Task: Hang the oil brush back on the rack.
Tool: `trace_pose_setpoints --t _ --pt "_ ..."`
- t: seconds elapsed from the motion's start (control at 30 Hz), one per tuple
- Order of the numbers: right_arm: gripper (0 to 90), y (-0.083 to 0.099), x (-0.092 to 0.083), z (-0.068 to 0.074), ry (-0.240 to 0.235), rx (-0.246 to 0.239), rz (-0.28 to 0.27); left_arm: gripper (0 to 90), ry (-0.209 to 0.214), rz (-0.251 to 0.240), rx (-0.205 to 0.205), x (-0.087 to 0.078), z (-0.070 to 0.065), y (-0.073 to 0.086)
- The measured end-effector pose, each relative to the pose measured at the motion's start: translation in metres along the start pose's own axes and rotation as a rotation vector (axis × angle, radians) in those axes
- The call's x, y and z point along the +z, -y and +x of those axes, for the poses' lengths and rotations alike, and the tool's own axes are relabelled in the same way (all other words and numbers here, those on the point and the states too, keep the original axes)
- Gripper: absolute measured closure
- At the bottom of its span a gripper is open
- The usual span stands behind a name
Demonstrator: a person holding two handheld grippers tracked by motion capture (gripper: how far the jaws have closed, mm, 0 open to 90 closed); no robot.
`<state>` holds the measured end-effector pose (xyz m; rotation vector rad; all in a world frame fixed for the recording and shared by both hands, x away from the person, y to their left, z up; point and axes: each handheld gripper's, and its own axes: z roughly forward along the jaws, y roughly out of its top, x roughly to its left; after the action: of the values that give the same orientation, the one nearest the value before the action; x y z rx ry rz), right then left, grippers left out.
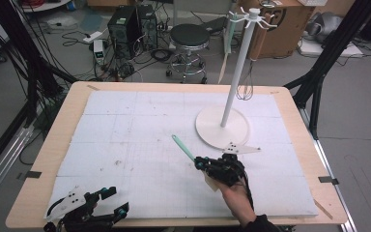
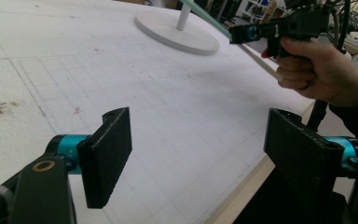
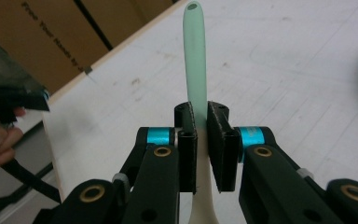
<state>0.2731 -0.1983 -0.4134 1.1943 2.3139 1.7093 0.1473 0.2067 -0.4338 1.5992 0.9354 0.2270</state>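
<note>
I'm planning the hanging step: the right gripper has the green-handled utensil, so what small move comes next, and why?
Probably carry it toward the white stand. The right gripper is clamped on the utensil, whose handle end has a hole, and the stand's top hooks sit farther back.

Your spatula (image 3: 195, 56) has a smooth, matt mint handle — plastic or silicone — and a cream blade. The table (image 1: 58, 140) rim looks like bare wood; its mat (image 1: 135, 145) — white, rough, stained.
</note>
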Motion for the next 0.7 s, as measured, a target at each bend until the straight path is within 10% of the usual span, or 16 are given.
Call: trace_pose_setpoints --t 0.7 --pt "82.9 -0.05 -0.059 -0.006 -0.013 0.014 -0.322 23.9 -0.003 0.009 0.004 0.002 0.0 0.001"
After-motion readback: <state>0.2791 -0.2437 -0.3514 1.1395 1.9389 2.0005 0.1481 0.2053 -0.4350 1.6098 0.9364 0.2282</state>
